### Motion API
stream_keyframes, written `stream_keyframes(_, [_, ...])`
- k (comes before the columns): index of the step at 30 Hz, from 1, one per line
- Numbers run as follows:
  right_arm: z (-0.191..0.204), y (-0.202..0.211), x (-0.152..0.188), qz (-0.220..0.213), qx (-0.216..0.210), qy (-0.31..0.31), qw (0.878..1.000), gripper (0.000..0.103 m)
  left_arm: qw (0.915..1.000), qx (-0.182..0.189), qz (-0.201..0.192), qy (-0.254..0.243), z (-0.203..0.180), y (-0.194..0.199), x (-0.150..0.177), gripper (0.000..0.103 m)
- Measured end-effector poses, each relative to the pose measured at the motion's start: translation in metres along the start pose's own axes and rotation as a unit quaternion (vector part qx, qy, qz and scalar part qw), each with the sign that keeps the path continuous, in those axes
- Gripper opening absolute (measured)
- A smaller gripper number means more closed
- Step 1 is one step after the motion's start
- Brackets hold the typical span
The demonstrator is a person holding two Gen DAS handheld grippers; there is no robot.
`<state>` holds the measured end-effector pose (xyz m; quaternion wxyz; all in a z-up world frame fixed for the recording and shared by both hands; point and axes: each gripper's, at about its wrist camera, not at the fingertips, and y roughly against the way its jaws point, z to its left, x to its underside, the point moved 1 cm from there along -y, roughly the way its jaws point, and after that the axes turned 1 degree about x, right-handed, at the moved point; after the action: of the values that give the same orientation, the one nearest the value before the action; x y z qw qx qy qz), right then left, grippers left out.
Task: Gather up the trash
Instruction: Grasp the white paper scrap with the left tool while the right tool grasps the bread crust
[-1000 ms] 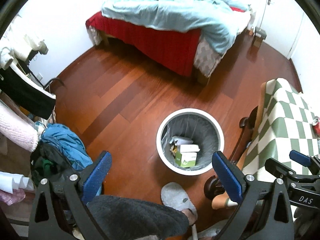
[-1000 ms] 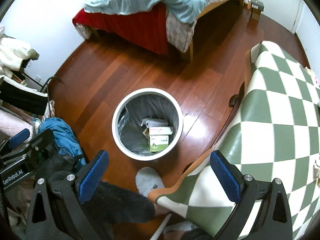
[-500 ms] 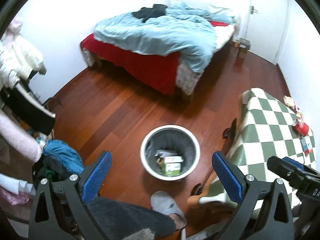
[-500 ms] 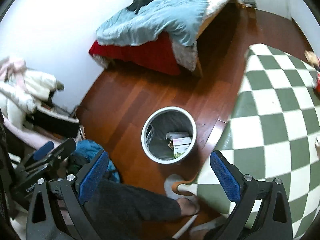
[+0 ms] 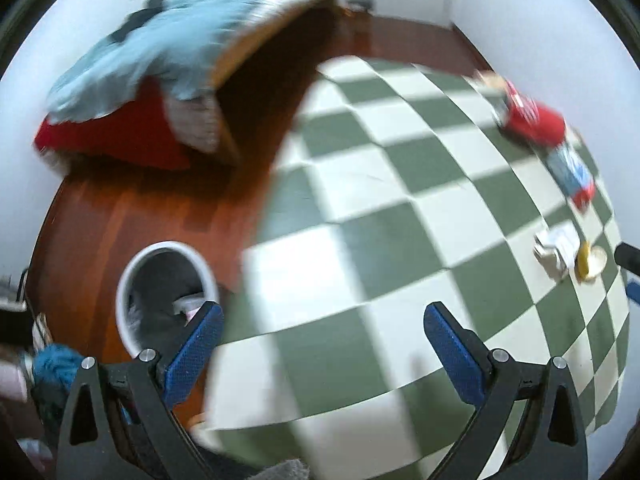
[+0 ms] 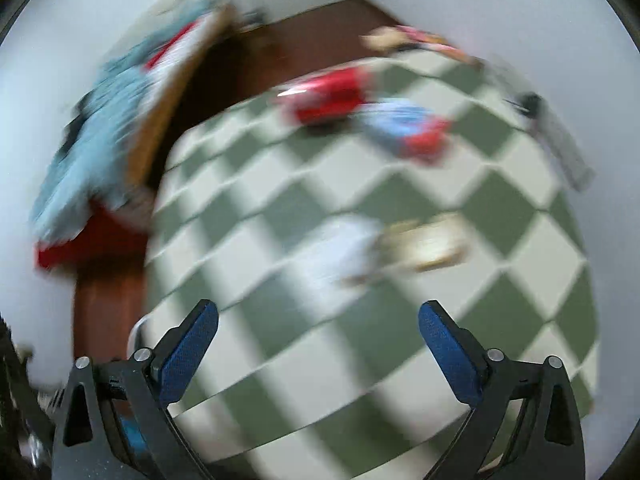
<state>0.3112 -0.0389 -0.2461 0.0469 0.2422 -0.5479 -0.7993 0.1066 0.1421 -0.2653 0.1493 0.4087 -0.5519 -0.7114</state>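
Observation:
Both views are blurred by motion. My left gripper (image 5: 322, 340) is open and empty above the green-and-white checked table (image 5: 360, 264). The white trash bin (image 5: 160, 292) with a grey liner stands on the floor at lower left, with boxes inside. On the table's far right lie a red packet (image 5: 534, 118), a blue-and-red wrapper (image 5: 572, 172), crumpled white paper (image 5: 556, 244) and a small yellow-and-cream item (image 5: 590, 266). My right gripper (image 6: 318, 340) is open and empty over the table (image 6: 280, 360); the red packet (image 6: 330, 98), blue-and-red wrapper (image 6: 404, 128), white paper (image 6: 344, 248) and a tan item (image 6: 424, 244) lie ahead.
A bed (image 5: 168, 52) with a light blue duvet and red skirt stands beyond the wooden floor (image 5: 120, 208). Blue clothing (image 5: 54, 364) lies at the lower left. More items (image 6: 416, 42) and a long grey object (image 6: 560, 140) lie at the table's far edge by the wall.
Both grippers have swung right and up from over the trash bin to over the checked table. The bin has slid to the lower left. Both stay open and empty.

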Motion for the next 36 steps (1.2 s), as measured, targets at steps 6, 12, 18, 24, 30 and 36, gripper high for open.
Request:
stream_keyframes(6, [-0.063, -0.048, -0.029, 0.018, -0.001, -0.049, 0.999, 0.066, 0.9983, -0.010, 0.029, -0.050, -0.054, -0.032, -0.008, 0.103])
stream_keyframes(12, [-0.060, -0.074, -0.036, 0.012, -0.031, -0.038, 0.999, 0.015, 0.9971, 0.004, 0.031, -0.069, -0.083, -0.032, -0.015, 0.102])
stream_keyframes(18, [-0.078, -0.054, -0.031, -0.015, -0.006, -0.032, 0.999, 0.009, 0.9903, 0.062, 0.008, -0.124, -0.141, -0.014, -0.029, 0.102])
stream_keyframes(24, [-0.115, -0.046, -0.030, -0.009, 0.013, -0.052, 0.999, 0.009, 0.9722, 0.099, 0.011, -0.212, -0.205, -0.022, -0.033, 0.096])
stream_keyframes(30, [-0.125, -0.045, -0.027, -0.007, 0.019, -0.051, 0.998, 0.009, 0.9643, 0.090, 0.015, -0.249, -0.225, -0.034, -0.032, 0.040])
stream_keyframes(36, [-0.115, -0.036, -0.024, -0.016, 0.020, -0.031, 0.999, 0.008, 0.9686, 0.083, -0.022, -0.234, -0.210, -0.013, -0.031, 0.039])
